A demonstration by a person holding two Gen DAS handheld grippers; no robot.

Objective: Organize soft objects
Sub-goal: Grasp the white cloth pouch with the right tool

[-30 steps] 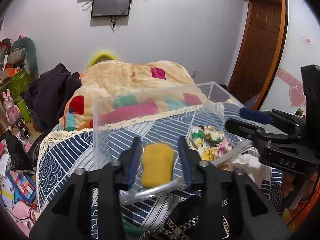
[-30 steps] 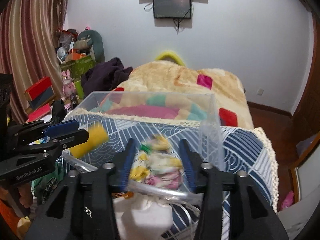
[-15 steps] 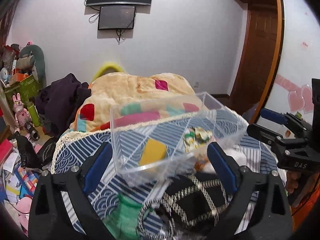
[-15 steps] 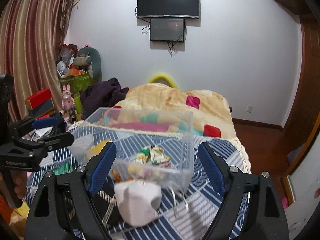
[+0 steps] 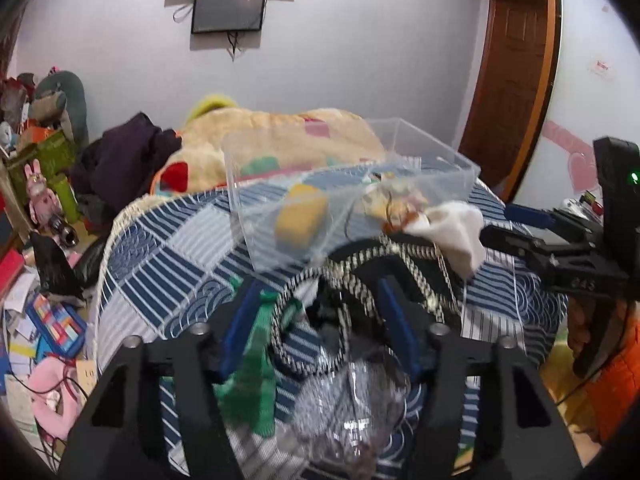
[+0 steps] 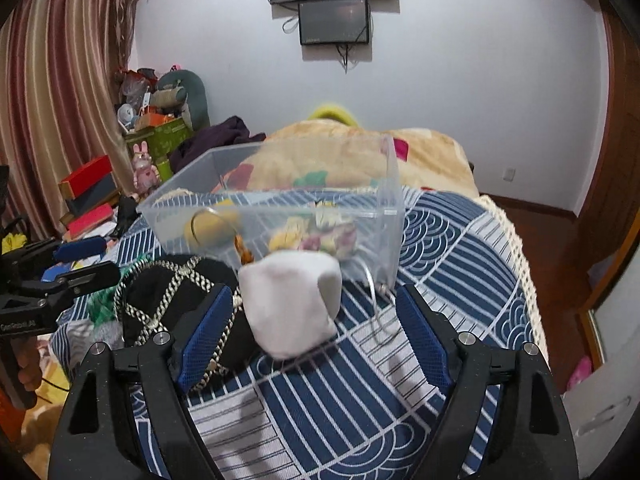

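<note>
A clear plastic bin (image 5: 436,160) stands on the blue patterned bedspread (image 5: 168,256), holding a yellow sponge (image 5: 300,220) and a floral cloth (image 5: 400,200). In front of it lie a black bag with a braided strap (image 5: 400,268), a green cloth (image 5: 260,360) and a white soft bundle (image 6: 292,300). My left gripper (image 5: 318,292) hovers over the bag and green cloth; its jaws are closing, with strap and cloth between them but nothing pinched. My right gripper (image 6: 314,294) stands open, its pads on either side of the white bundle without touching it.
A beige blanket with coloured patches (image 6: 340,156) lies behind the bin. Dark clothes (image 5: 128,152) are heaped at the back left. Boxes, toys and papers (image 5: 44,320) crowd the floor on the left. A wooden door (image 5: 512,80) is at the right. A crumpled clear wrapper (image 5: 352,412) lies near my left jaws.
Both grippers let go of the sponge and the floral cloth inside the bin, opened and drew back. The left one has since narrowed over the black bag.
</note>
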